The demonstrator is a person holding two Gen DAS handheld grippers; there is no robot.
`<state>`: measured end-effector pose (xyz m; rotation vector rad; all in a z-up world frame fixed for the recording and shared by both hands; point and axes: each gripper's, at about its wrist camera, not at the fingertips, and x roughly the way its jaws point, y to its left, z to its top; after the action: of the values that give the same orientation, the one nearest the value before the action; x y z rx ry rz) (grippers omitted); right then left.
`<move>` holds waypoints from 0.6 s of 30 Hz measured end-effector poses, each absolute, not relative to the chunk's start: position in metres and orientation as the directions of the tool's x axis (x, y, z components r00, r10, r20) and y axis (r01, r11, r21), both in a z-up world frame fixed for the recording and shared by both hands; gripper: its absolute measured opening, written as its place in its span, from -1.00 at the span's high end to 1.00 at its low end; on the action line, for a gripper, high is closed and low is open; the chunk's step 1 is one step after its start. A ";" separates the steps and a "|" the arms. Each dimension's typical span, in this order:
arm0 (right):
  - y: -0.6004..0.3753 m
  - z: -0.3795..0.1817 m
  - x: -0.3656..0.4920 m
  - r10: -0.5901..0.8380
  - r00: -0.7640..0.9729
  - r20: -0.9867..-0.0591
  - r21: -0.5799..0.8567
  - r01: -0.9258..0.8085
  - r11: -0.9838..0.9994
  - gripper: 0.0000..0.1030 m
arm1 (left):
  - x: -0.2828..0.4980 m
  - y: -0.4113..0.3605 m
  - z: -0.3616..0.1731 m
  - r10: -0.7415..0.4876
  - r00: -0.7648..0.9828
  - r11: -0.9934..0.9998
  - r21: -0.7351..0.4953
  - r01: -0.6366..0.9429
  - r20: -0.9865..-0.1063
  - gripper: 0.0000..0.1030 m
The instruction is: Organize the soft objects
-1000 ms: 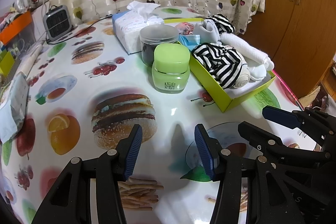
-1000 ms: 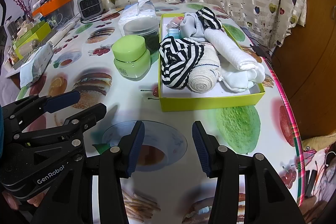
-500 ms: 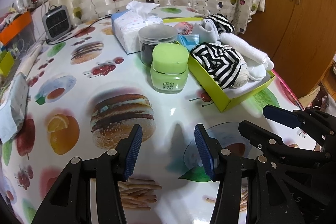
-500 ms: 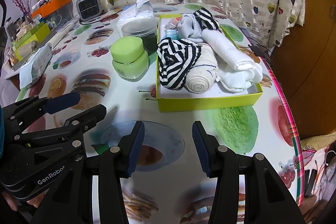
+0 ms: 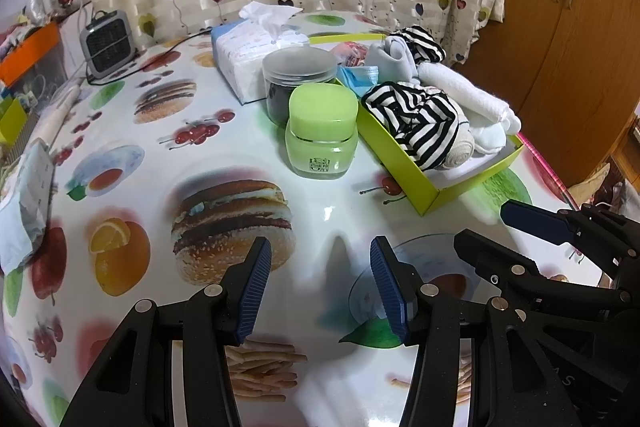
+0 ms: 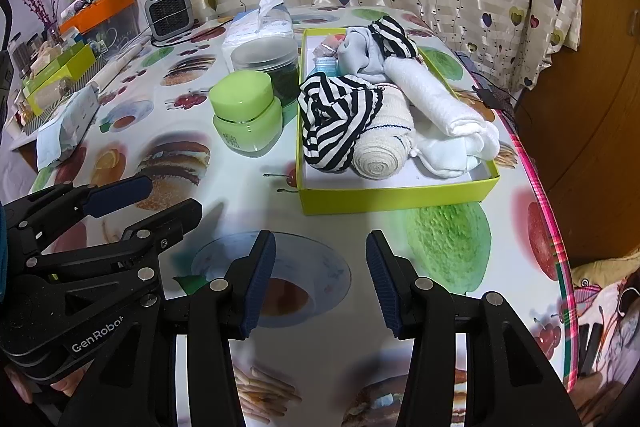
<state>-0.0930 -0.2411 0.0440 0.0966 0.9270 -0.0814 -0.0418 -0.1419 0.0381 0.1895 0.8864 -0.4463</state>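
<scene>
Both grippers hang side by side above the printed tablecloth (image 6: 240,187), jaws parted with nothing between them: left gripper (image 5: 316,287), right gripper (image 6: 320,279). Ahead of the right gripper, well apart, lies the lime-green box (image 6: 400,197) holding a striped cloth (image 6: 336,115), a rolled beige bandage (image 6: 384,147) and a rolled white towel (image 6: 432,99). Left of the box stand a green jar (image 6: 246,115), a dark clear-lidded jar (image 6: 266,61) and a tissue pack (image 6: 256,31). The tablecloth between grippers and box is bare.

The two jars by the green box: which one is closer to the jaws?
The lime-green glass jar with the square lid; the dark round jar with the clear lid stands behind it.
</scene>
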 end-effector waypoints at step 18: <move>-0.243 0.043 -0.093 -0.029 0.596 -0.802 0.050 0.114 0.992 0.06 | -0.043 -0.143 0.037 -0.297 0.547 0.892 -0.023 0.451 -0.782 0.04</move>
<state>-0.0934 -0.2431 0.0431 0.0994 0.9286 -0.0832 -0.0435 -0.1433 0.0369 0.1892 0.8872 -0.4468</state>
